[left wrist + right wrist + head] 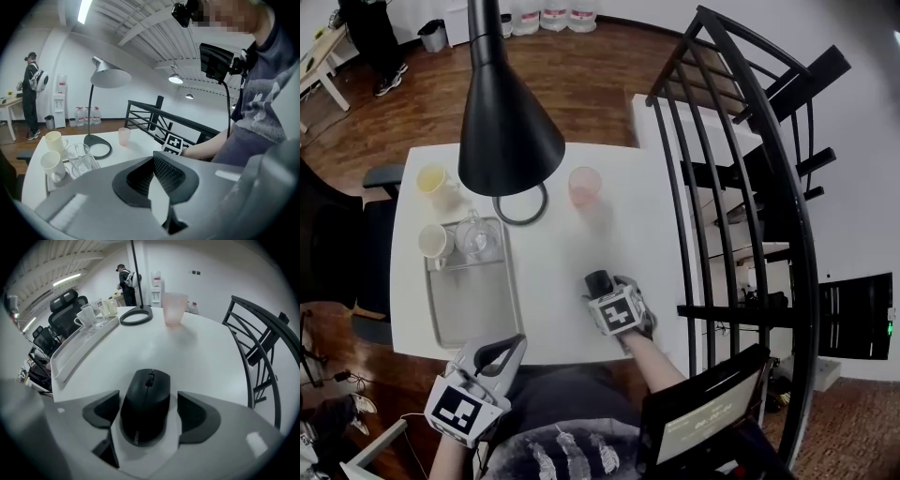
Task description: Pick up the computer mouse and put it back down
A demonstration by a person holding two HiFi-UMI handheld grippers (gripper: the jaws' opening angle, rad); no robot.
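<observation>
Computer mouse (145, 406) noted lying flat on the white table (211, 357), near the front edge, well apart from the pink cup (174, 308) and the tray (75, 352).

Right gripper (149, 409) is lowered over it, jaws apart, the mouse between them. A narrow gap is seen at each pad, so nothing is clamped yet. The left pad sits closer to the mouse than the right.

Left gripper (152, 176) is held off the table's near edge, jaws together, empty.

Risks judged:
- With the pads off-centre, the mouse may be pushed sideways or twisted before both pads bear.
- The sides are smooth and rounded, so the mouse could be squeezed out or slip on lifting.
- Buttons may be pressed if the grip rides high.
</observation>
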